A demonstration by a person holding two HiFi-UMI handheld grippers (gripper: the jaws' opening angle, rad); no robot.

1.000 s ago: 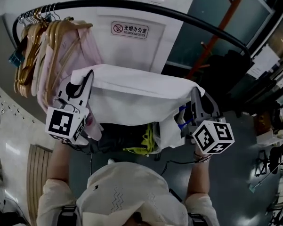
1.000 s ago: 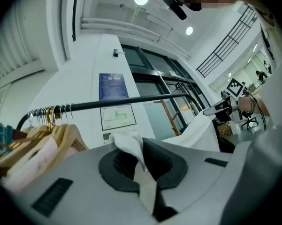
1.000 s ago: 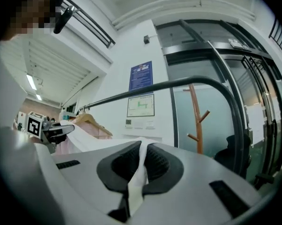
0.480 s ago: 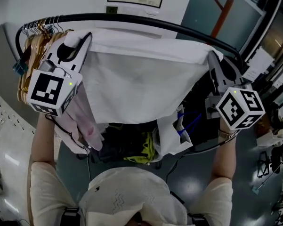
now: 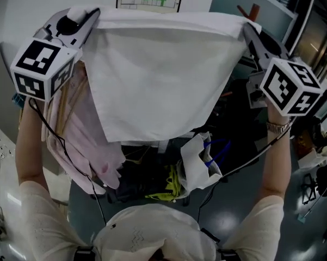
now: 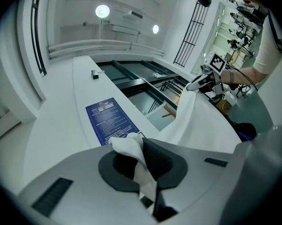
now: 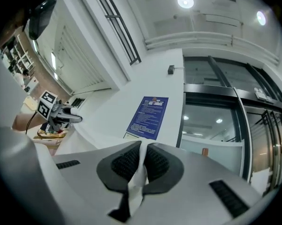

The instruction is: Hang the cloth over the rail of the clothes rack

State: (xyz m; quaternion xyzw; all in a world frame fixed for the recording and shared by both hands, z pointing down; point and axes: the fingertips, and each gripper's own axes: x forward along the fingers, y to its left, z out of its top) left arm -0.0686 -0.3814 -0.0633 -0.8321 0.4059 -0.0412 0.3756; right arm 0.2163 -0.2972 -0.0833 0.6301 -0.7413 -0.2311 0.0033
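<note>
As only their own views show, left gripper and right gripper clamp the cloth.

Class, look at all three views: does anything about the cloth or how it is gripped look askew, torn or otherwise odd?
Nothing stands out. The white cloth hangs spread between the left gripper and the right gripper, each shut on a top corner. No tear or stain shows; the left corner is merely bunched.
</note>
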